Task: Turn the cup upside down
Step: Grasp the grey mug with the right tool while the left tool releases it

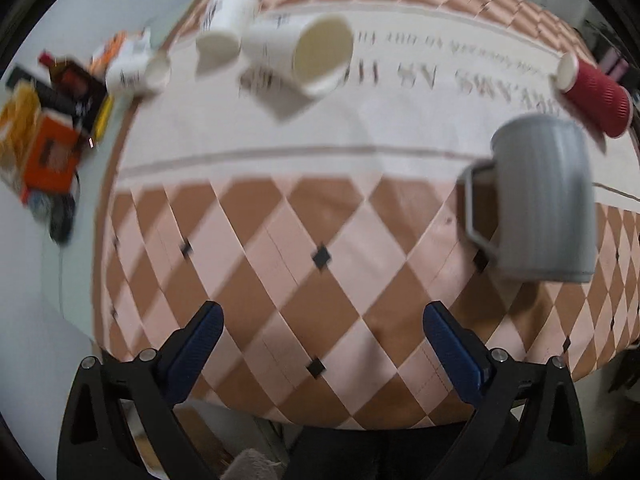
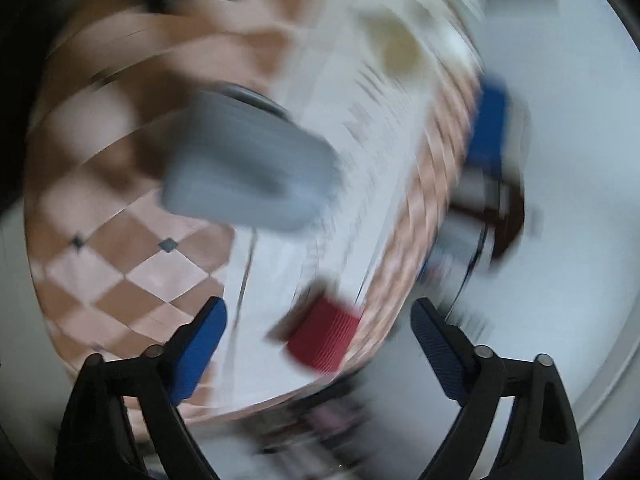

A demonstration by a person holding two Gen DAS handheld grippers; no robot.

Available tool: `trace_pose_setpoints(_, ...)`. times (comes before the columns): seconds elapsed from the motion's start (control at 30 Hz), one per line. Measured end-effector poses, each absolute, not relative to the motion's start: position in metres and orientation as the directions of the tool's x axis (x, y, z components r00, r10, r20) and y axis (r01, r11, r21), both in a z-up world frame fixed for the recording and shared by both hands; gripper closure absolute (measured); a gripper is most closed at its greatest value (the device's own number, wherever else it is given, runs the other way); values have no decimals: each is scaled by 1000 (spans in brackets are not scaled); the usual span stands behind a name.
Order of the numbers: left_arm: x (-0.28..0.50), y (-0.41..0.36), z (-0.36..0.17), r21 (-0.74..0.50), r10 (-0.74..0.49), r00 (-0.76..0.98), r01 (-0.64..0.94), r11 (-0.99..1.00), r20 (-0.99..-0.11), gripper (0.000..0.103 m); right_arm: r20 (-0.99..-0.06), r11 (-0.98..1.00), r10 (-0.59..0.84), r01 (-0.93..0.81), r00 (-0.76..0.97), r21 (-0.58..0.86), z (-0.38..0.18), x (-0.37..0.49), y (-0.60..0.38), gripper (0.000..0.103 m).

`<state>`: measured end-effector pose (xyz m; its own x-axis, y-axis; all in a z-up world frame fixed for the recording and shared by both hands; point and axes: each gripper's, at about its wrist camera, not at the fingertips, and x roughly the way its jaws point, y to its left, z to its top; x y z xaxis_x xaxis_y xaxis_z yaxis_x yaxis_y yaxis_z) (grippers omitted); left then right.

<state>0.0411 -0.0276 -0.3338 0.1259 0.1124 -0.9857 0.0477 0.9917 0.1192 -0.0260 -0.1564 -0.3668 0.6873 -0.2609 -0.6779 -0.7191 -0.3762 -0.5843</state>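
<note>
A grey ribbed mug (image 1: 544, 200) with a handle on its left stands upside down on the checkered tablecloth (image 1: 280, 264) at the right; it also shows blurred in the right wrist view (image 2: 248, 168). A red ribbed paper cup (image 1: 596, 92) lies on its side at the far right and shows in the right wrist view (image 2: 324, 336). Three white paper cups (image 1: 304, 52) lie on their sides at the back. My left gripper (image 1: 322, 320) is open and empty above the table's front. My right gripper (image 2: 318, 316) is open and empty, above the red cup.
Orange and dark boxes (image 1: 48, 120) are piled on the floor at the left of the table. A blue object (image 2: 488, 128) lies beyond the table's far edge. The right wrist view is heavily blurred.
</note>
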Motion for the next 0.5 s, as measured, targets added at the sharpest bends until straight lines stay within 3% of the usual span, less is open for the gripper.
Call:
trace_pose_setpoints(0.1,37,-26,-346,114,112,87,12,993,-990,1,-692,-669,-127,-576,711,-469,-388,-43,-159,11)
trace_pose_setpoints(0.2,31,-19,-353,110,112,62,-40,993,-992,1,-699,-819,-34,-421,714,-390,-409,-46,-166,12)
trace_pose_setpoints(0.4,18,-3,-372,120,122,2,-144,982,-993,1,-723,-937,58,-213,689,-278,-447,-36,-169,21)
trace_pose_setpoints(0.5,13,7,-377,122,121,-17,-192,974,-993,1,-722,-948,78,-173,688,-267,-459,-30,-167,20)
